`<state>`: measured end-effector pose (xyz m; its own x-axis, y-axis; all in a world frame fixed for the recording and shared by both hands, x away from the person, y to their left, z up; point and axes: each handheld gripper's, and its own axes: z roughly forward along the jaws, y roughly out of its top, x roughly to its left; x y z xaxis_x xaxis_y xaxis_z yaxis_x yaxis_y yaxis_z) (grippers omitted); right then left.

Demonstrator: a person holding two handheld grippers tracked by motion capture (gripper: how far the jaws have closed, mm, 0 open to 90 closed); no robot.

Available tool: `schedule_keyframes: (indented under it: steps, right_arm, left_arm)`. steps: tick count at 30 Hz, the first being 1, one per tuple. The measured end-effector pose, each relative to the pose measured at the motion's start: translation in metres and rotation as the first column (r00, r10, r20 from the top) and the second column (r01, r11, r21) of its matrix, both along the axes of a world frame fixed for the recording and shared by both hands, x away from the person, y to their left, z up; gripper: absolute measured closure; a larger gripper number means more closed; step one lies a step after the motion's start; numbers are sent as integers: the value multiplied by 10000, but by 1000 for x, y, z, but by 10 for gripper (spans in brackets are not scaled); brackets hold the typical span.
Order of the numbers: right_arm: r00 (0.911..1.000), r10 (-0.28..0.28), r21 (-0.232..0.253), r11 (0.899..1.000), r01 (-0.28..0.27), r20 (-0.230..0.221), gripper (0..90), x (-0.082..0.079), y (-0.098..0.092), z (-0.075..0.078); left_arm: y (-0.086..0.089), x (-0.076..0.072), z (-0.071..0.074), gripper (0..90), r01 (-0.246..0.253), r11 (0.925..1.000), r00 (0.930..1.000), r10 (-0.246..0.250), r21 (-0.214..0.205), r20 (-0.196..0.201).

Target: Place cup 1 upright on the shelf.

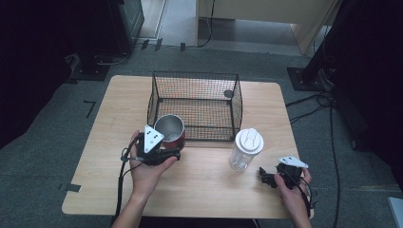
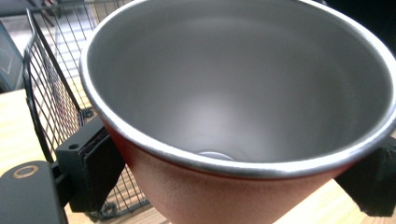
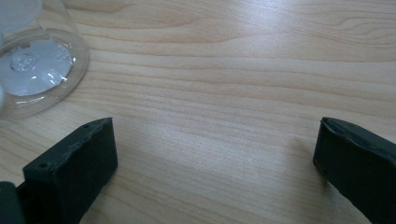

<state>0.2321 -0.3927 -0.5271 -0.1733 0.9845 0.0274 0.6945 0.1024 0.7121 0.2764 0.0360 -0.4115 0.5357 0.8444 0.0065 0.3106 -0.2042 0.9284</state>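
**Red cup in hand at the basket's edge, bottle still waiting**

The left tongs [image 1: 172, 153] are clenched on the red steel cup [image 1: 170, 130], their black jaws pressing on opposite sides of its red wall just under the rim, as the left gripper view makes plain. The cup is empty, its brushed interior facing the camera, and it is held just in front of the near wall of the black wire basket [image 1: 195, 102], at the basket's near left corner; whether it rests on the counter [image 1: 209, 185] or is lifted clear I cannot tell.

The right tongs [image 1: 264, 178] are released, jaws spread wide over bare wood, grasping nothing. Just beside them stands the clear plastic bottle with a white lid [image 1: 246, 149], upright on the counter in front of the basket's near right corner.

By my reading, the work is putting these vessels into the basket. The pick-up of the cup is done; lifting it over the wire wall and setting it inside remains. The bottle looks untouched.
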Motion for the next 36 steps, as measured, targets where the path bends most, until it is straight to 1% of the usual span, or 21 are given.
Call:
schedule_keyframes:
  steps: [6, 11, 18, 19, 21, 25, 26, 27, 30, 31, 33, 34, 35, 36]
  right_arm:
    - [10000, -5, -1, 10000, 5, -2, 0, 0, 0, 0]
    - [10000, -6, 4, 10000, 6, -2, 0, 0, 0, 0]
    - [10000, -3, 4, 10000, 3, 2, 0, 0, 0, 0]
    - [10000, -11, 14, 10000, 11, -1, 0, 0, 0, 0]
    - [10000, -17, 14, 10000, 17, -7, 0, 0, 0, 0]
    - [10000, -4, 15, 10000, 4, -3, 0, 0, 0, 0]
    - [10000, -11, 16, 10000, 11, 2, 0, 0, 0, 0]
    - [10000, -1, 10, 10000, 1, 8, 0, 0, 0, 0]
    - [10000, -9, 18, 10000, 9, -2, 0, 0, 0, 0]
    - [10000, -7, 17, 10000, 7, -1, 0, 0, 0, 0]
    - [10000, -7, 16, 10000, 7, 5, 0, 0, 0, 0]
    - [10000, -8, 16, 10000, 8, -1, 0, 0, 0, 0]
    - [10000, -4, 15, 10000, 4, 0, 0, 0, 0, 0]
    - [10000, -5, 19, 10000, 5, -1, 0, 0, 0, 0]
  left_arm:
    - [-2, 3, 12, 85, 51, 9999, 9994, -47, -95, 334]
    - [-6, 9, 24, 84, 18, 10000, 9977, -18, -3, 684]
    - [-9, 17, 31, 84, -73, 10000, 9961, 71, 17, 877]
    - [-9, 20, 34, 85, -112, 9999, 9955, 114, -31, 941]
    - [-9, 22, 35, 85, -115, 9999, 9953, 121, -77, 958]
    - [-10, 31, 41, 84, -196, 9996, 9933, 216, -188, 1140]
    - [-10, 31, 41, 84, -196, 9996, 9933, 216, -188, 1140]
    - [-11, 35, 42, 84, -232, 9994, 9927, 261, -261, 1174]
    - [-12, 39, 42, 85, -315, 9989, 9925, 353, -342, 1167]
    - [-13, 41, 42, 85, -334, 9990, 9924, 368, -306, 1172]
    - [-13, 46, 42, 84, -401, 9985, 9919, 442, -369, 1187]
    - [-13, 50, 41, 84, -476, 9981, 9917, 520, -396, 1178]
    - [-13, 50, 41, 84, -476, 9981, 9917, 520, -396, 1178]
    - [-13, 55, 41, 85, -559, 9976, 9911, 602, -397, 1188]
